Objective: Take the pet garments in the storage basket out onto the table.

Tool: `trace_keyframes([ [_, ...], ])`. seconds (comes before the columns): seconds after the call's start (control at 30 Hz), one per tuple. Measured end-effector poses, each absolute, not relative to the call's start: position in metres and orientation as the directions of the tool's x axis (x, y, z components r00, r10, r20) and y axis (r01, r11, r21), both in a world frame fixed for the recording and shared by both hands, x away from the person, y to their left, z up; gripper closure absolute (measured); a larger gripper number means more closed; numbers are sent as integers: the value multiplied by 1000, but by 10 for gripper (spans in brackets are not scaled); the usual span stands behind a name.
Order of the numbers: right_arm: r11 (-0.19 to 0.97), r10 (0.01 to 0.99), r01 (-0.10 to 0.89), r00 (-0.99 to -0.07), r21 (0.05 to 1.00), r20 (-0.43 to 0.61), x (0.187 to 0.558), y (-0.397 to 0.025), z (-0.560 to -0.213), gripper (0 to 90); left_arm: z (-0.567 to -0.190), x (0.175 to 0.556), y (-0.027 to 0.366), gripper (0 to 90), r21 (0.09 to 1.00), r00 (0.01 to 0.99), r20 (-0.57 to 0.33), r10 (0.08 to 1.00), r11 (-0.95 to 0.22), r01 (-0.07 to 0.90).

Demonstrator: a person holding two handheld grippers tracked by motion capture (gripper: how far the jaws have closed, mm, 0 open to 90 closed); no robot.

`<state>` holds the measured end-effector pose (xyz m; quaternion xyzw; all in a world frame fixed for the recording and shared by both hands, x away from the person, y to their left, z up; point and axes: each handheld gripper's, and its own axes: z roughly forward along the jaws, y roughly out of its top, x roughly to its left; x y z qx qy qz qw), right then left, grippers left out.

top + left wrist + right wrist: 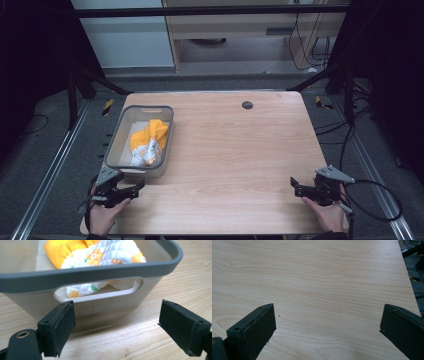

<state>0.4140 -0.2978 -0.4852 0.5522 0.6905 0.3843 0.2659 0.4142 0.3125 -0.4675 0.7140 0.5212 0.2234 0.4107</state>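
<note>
Left gripper (131,190): mine, jaws wide, empty, just short of grey bin (150,267) handle slot. Right gripper (298,186): wide, empty, over bare table (332,285). Yellow quilted cloth (148,141): lying inside bin. Progress: judged nothing grasped yet; all left.

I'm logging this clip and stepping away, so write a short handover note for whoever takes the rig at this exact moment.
Left claw: open, holding nothing, low over the table just short of the grey bin, facing its near handle slot.
Right claw: open, holding nothing, over bare wood at the table's near right.
The yellow and white quilted cloth lies bunched inside the bin, at the table's left.
Done: cloth is in the bin.
Left: probably taking hold of the bin or the cloth; neither claw touches either yet.
</note>
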Motion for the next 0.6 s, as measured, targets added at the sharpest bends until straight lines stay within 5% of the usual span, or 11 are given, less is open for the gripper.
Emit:
trace_keyframes([
  [0.6,101,968,531,-249,841,40,408,-290,-483,89,-439,410,316,147,848,353,-126,927,-84,523],
])
